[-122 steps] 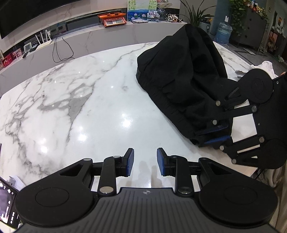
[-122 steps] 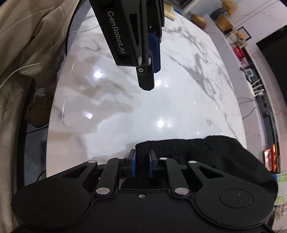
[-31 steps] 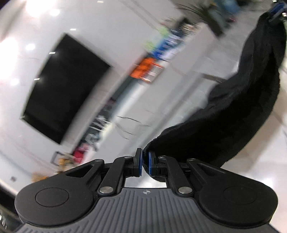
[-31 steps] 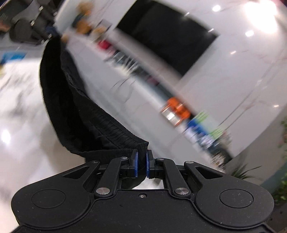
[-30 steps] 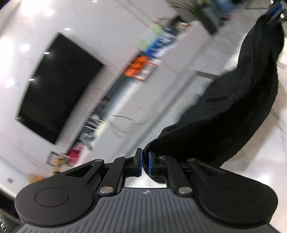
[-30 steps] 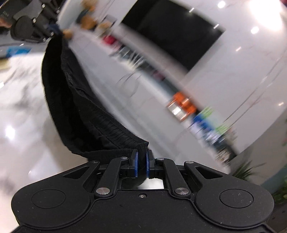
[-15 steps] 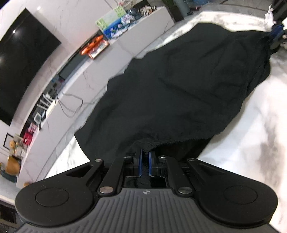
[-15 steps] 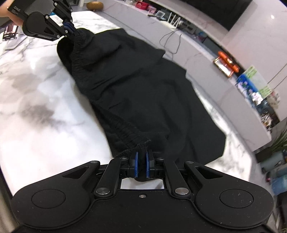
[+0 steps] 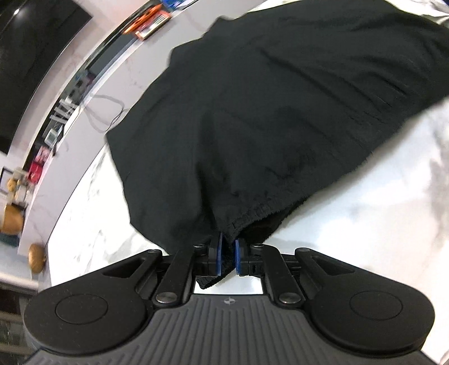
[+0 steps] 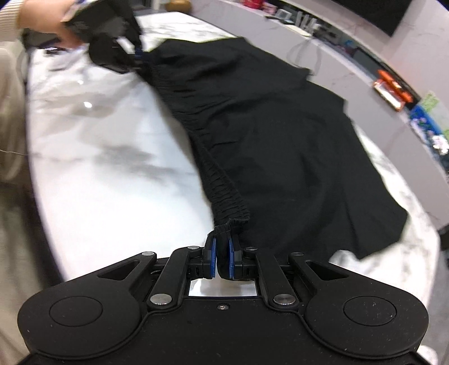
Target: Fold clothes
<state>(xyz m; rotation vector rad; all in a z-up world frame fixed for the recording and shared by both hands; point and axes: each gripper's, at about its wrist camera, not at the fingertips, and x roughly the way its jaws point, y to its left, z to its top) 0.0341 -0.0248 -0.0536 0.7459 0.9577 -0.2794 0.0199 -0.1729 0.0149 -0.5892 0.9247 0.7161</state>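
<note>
Between the blue pads of the left tongs [image 9: 227, 257] sits one corner of the gathered waistband of a pair of black fabric shorts [image 9: 280, 112]; the pads are nearly together, with only the cloth's thickness between them. The right tongs [image 10: 220, 262] are likewise pinched on the opposite waistband corner, the elastic bunched up just ahead of the pads. Both tools point forward and downward, low over the white grey-veined marble bench [image 10: 112, 168].

From the right wrist view, the ribbed waistband runs as a taut dark line from the near tongs across to the far left tongs [image 10: 134, 56], which are gripped by the person's bare hand [image 10: 42, 19] with a beige sleeve at the wrist. Behind that line the shorts spread flat on the bench, their two legs fanning out toward the far edge, with one hem lying near the bench's rim on the right.

Seen from the left wrist view, the same garment covers most of the bench ahead, mildly creased, with bare marble showing at either side of it.

Beyond the bench stands a long pale curved counter [image 10: 350, 64] carrying an orange box-like item [image 10: 393, 87], a looped dark cable [image 9: 106, 115] and assorted small colourful objects. A large black wall-mounted screen [image 9: 31, 56] hangs above it. Both views are slightly smeared by blur.
</note>
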